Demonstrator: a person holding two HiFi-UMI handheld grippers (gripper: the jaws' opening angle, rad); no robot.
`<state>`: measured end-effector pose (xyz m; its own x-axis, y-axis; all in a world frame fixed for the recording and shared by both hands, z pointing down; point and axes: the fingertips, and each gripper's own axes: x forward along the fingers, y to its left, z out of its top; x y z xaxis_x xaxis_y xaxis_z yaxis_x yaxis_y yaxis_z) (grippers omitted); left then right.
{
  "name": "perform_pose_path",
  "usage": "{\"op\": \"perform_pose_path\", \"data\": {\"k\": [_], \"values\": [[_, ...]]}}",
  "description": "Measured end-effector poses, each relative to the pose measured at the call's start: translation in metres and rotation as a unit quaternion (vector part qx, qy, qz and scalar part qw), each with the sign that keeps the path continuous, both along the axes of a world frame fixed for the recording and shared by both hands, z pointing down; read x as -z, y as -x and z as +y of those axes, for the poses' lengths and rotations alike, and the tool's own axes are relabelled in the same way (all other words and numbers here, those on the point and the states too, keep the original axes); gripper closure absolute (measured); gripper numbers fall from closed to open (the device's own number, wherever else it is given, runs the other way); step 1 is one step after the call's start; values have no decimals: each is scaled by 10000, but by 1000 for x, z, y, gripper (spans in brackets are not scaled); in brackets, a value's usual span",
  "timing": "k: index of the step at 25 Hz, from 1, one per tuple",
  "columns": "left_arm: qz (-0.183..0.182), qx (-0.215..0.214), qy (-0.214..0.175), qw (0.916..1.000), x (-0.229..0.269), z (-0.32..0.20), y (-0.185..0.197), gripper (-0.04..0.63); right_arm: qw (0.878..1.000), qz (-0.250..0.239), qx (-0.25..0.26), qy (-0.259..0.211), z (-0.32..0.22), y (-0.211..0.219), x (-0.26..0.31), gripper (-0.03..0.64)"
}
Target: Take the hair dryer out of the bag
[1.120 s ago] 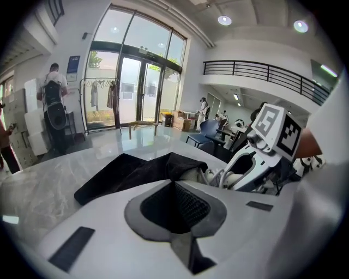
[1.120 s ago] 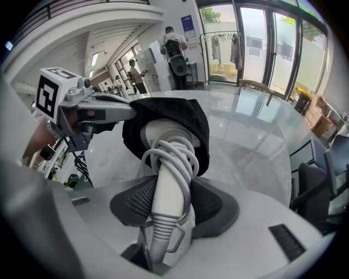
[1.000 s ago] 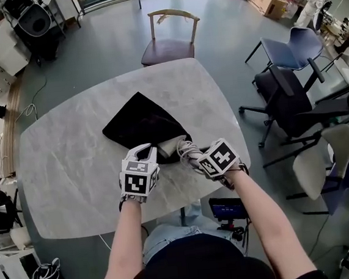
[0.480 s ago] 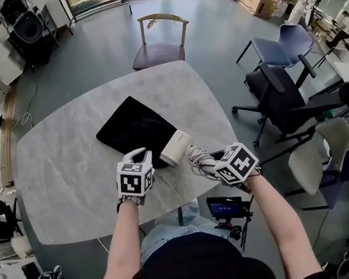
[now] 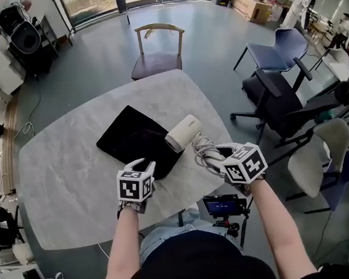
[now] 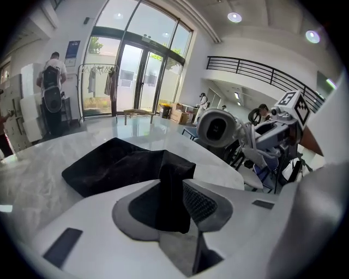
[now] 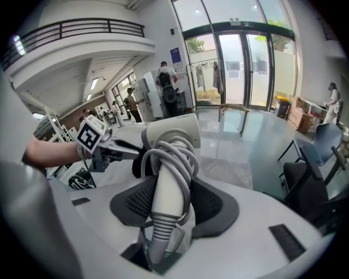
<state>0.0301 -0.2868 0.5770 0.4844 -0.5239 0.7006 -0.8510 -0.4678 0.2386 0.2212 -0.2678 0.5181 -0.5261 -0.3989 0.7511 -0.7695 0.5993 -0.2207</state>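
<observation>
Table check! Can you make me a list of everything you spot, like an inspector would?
Surface: grey marble table.
Job's things: black bag lies flat on the table; hair dryer is out of it, held up to its right.
Clutter: nothing seen.
Grippers: left gripper jaws have just been opening, bag cloth between them; right gripper jaws clamp the hair dryer's handle.
Cables: cord wound round the handle.
Surroundings: wooden chair beyond the table, office chairs at the right.
</observation>
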Motion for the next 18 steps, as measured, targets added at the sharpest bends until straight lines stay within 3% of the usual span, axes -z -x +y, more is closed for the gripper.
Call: {"op": "perform_pose_path", "data": {"k": [3, 8, 13, 18], "values": [[150, 45, 8, 9999, 4, 2, 0, 400, 9986, -314, -339, -271, -18, 3, 12, 416], [337, 191, -343, 9987, 25, -7, 7, 347, 9922, -665, -684, -797, -43, 11, 38, 416], [703, 572, -894, 9919, 68, -26, 23, 328, 9815, -869, -952, -1413, -64, 18, 67, 416], [691, 951, -1619, 9798, 123, -47, 59, 328, 9671, -1062, -1257, -1941, -79, 19, 97, 416]]}}
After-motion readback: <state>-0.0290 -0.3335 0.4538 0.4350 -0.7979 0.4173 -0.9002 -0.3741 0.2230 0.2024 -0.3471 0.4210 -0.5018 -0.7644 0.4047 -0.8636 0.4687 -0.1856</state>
